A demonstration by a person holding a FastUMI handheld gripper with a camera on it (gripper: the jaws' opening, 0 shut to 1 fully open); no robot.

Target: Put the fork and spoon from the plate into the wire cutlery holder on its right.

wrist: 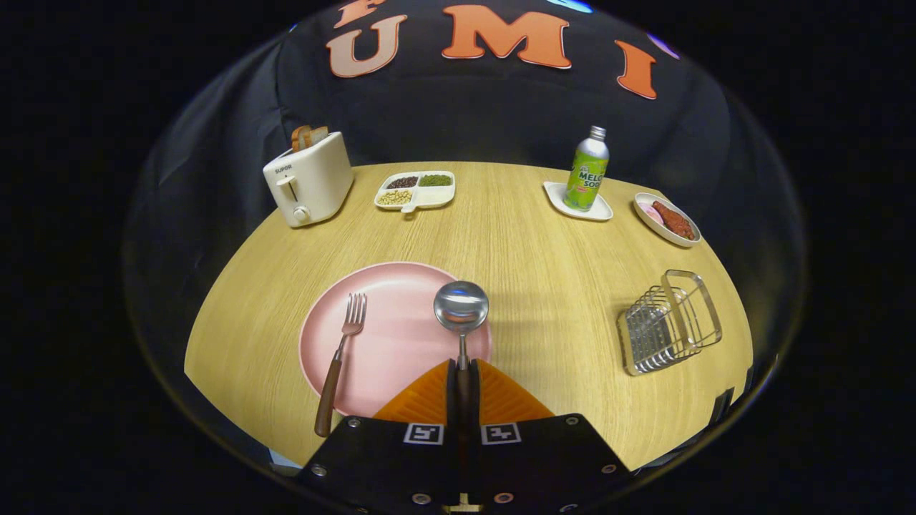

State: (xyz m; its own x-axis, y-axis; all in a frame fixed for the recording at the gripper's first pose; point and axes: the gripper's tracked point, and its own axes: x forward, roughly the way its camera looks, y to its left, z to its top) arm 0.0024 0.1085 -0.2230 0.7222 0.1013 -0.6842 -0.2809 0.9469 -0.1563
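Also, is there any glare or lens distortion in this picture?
Gripper view: the fisheye lens bends the table edge into a curve; the spoon bowl, held in the shut claw, shows a bright reflection; the holder also glints; the spoon throws a soft shadow to its right.

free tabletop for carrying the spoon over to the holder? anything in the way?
Gripper shut on spoon. Bare wood runs from pink plate to wire holder, and beyond up to the bottle's saucer. Crowded along the far edge: toaster, divided dish, bottle, snack dish.
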